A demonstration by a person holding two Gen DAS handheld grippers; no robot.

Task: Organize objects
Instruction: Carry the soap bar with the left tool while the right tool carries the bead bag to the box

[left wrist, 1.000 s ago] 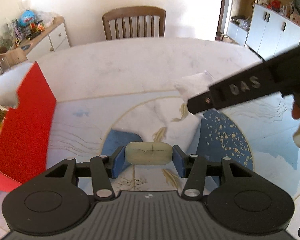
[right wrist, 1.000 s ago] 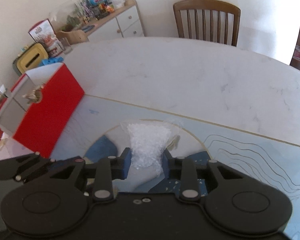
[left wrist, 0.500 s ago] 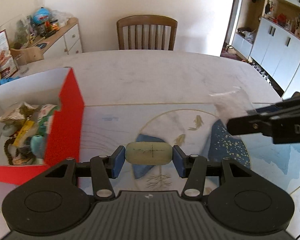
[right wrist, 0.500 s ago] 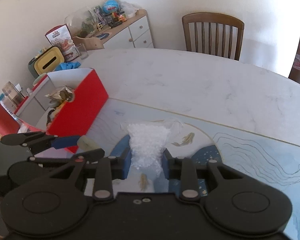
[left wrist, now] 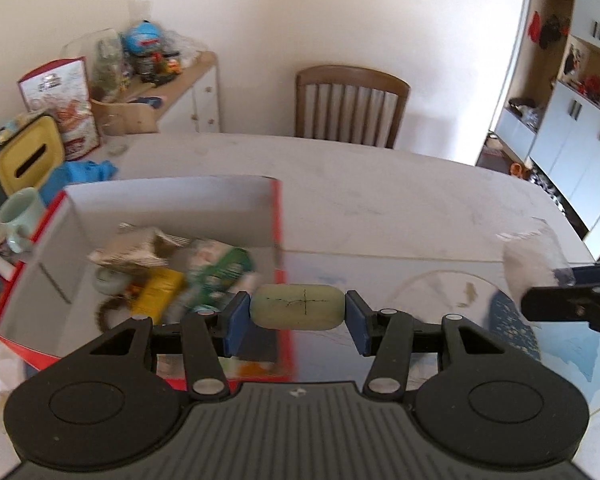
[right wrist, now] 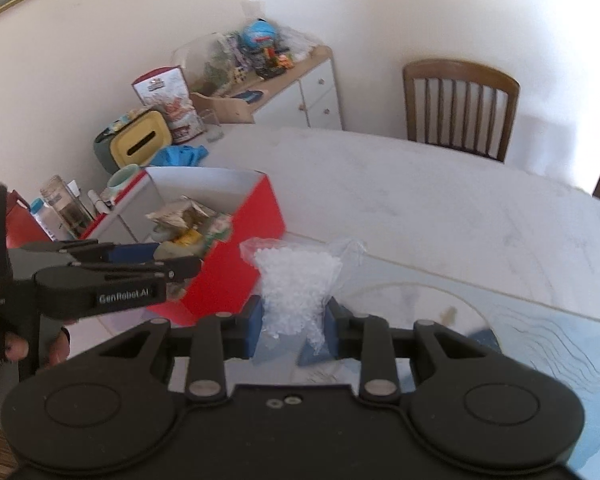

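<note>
My left gripper (left wrist: pixel 297 312) is shut on a pale green oval soap bar (left wrist: pixel 297 307) and holds it above the right wall of the red box (left wrist: pixel 278 216). The box is open and holds several packets and small items. My right gripper (right wrist: pixel 293 320) is shut on a clear bag of white pellets (right wrist: pixel 294 284) and holds it above the table, to the right of the red box (right wrist: pixel 236 248). The left gripper (right wrist: pixel 156 260) shows in the right wrist view over the box. The bag (left wrist: pixel 528 260) shows at the right of the left wrist view.
A marble table (left wrist: pixel 380 188) carries a blue patterned mat (right wrist: pixel 540 340). A wooden chair (left wrist: pixel 350 106) stands at the far side. A green mug (left wrist: pixel 18 216), yellow tissue box (left wrist: pixel 28 156) and bottles crowd the table left of the box. A sideboard (right wrist: pixel 300 80) stands behind.
Both grippers have moved left towards the red box with their loads. The soap bar has gone from over the mat to over the box's right wall.
</note>
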